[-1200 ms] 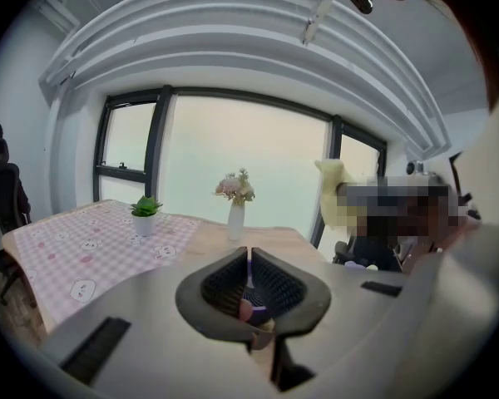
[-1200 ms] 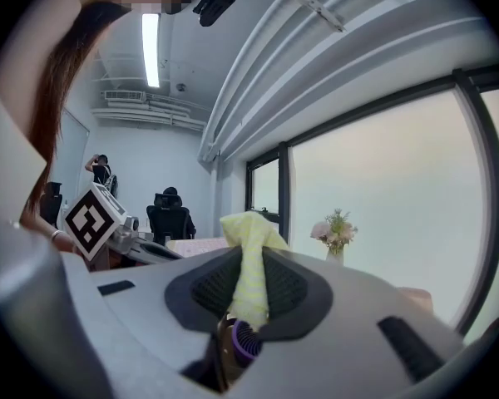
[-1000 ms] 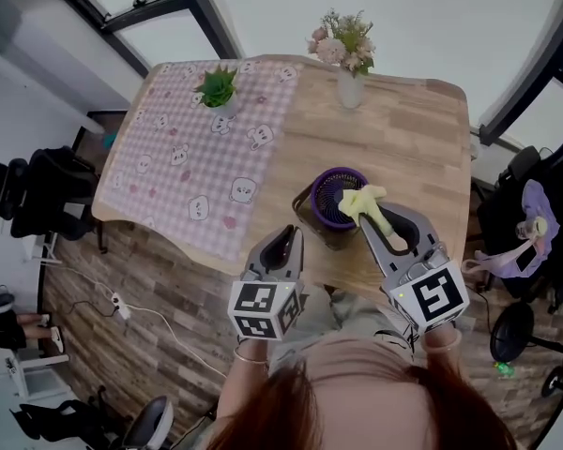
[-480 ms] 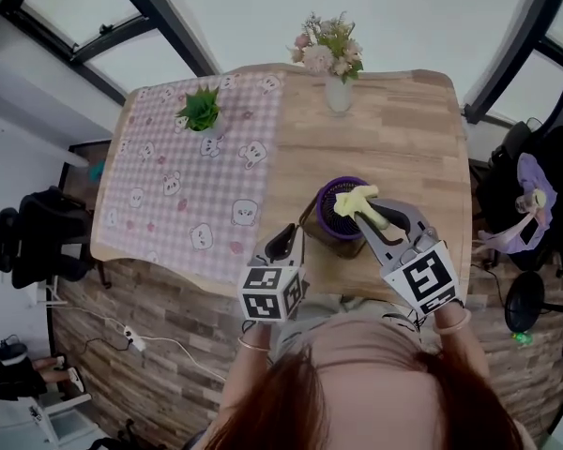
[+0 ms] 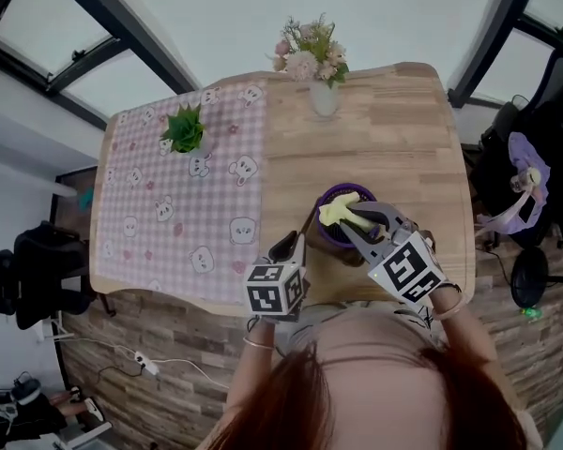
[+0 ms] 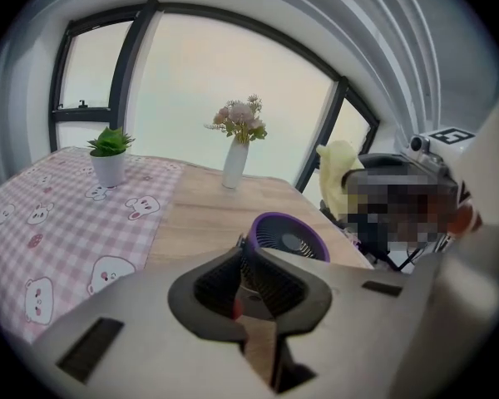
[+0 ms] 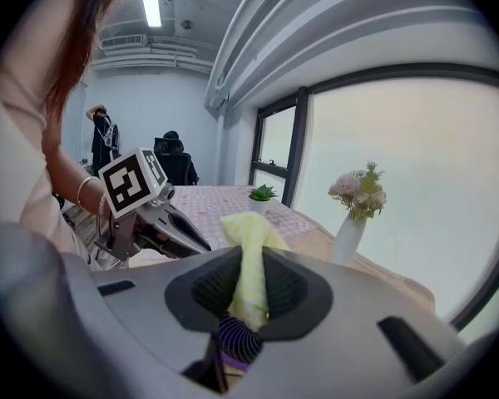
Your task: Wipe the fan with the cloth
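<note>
A small purple fan (image 5: 350, 198) lies face up on the bare wood near the table's front edge. My right gripper (image 5: 349, 216) is shut on a yellow cloth (image 5: 334, 212), which rests on the fan's grille. In the right gripper view the cloth (image 7: 249, 248) stands up between the jaws, and a bit of the fan (image 7: 237, 341) shows below it. My left gripper (image 5: 290, 244) is shut, with its tips just left of the fan's dark base. Whether they touch the base I cannot tell. In the left gripper view the fan (image 6: 289, 241) sits just beyond the left gripper (image 6: 249, 260).
A white vase of flowers (image 5: 322, 92) stands at the table's far edge. A potted plant (image 5: 186, 129) sits on the pink checked tablecloth (image 5: 178, 214) over the left half. Chairs and bags crowd the floor on both sides. A person (image 7: 100, 135) stands in the background.
The right gripper has slid the cloth from the fan's right rim toward the middle of the grille. The left gripper has come closer to the fan's base. The head camera has shifted.
</note>
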